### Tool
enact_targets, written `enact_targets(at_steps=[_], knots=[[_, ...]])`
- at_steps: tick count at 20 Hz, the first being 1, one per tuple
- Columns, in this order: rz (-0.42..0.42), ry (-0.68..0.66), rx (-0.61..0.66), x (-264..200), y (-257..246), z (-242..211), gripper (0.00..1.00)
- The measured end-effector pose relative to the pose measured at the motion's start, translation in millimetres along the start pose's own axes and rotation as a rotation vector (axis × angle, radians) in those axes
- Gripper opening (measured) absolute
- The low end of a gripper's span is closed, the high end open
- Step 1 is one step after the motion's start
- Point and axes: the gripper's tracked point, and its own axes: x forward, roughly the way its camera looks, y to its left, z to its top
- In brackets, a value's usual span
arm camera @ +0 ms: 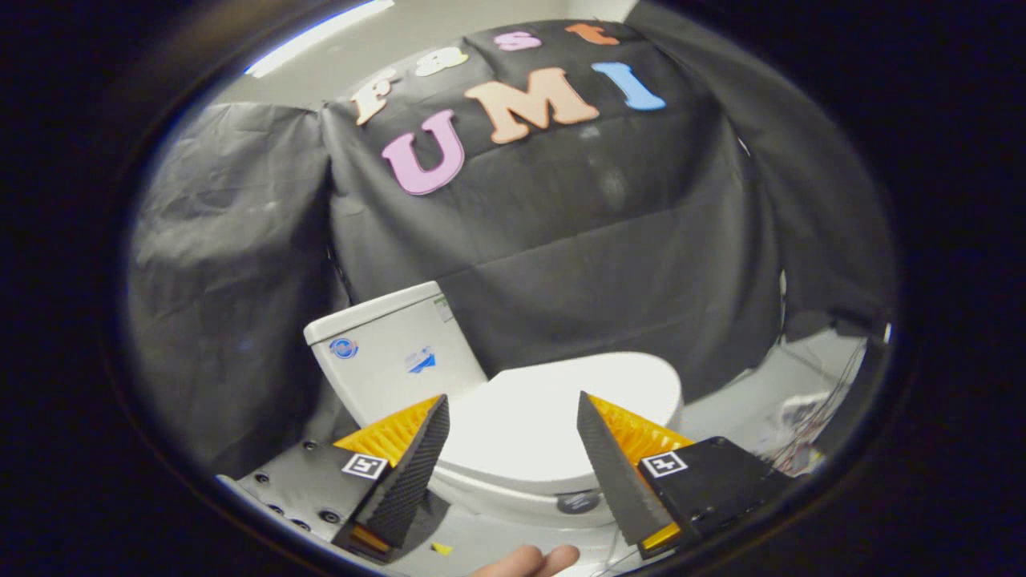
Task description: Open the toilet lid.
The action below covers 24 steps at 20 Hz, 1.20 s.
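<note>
A white toilet stands ahead of me with its lid point(553, 417) lying flat and shut over the bowl. Its white tank point(393, 353) rises behind the lid to the left, against the black cloth wall. My gripper point(513, 401) is open, fingers wide apart, and the lid shows in the gap between them, a short way beyond the tips. Nothing is held. The bowl's rim point(513, 501) curves below the lid, with a round dark button on its near side.
Black cloth walls close the booth behind and on both sides of the toilet. The pale floor point(753, 401) runs to the right, where a tangle of wires point(801, 437) lies. A person's fingers point(533, 561) show just below the gripper.
</note>
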Motion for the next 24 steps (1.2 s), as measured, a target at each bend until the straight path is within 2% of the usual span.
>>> enact_targets(at_steps=[2, 4, 7, 12, 16, 21, 23, 24], knots=[[0.042, 0.02, 0.087, 3.0, 5.7, -11.4, 0.99], [0.043, 0.013, 0.145, 6.6, -1.7, -17.6, 0.99], [-0.035, 0.069, 0.227, 9.8, -32.3, -45.3, 0.99], [-0.117, 0.083, 0.496, 4.3, -66.6, -68.7, 0.99], [-0.213, 0.075, 0.595, -4.3, -96.0, -79.6, 0.99], [-0.271, 0.285, 0.745, -0.1, -95.8, -149.9, 0.96], [-0.29, 0.357, 0.78, 2.9, -94.2, -176.3, 0.94], [-0.276, 0.346, 0.816, 9.1, -92.4, -173.8, 0.88]])
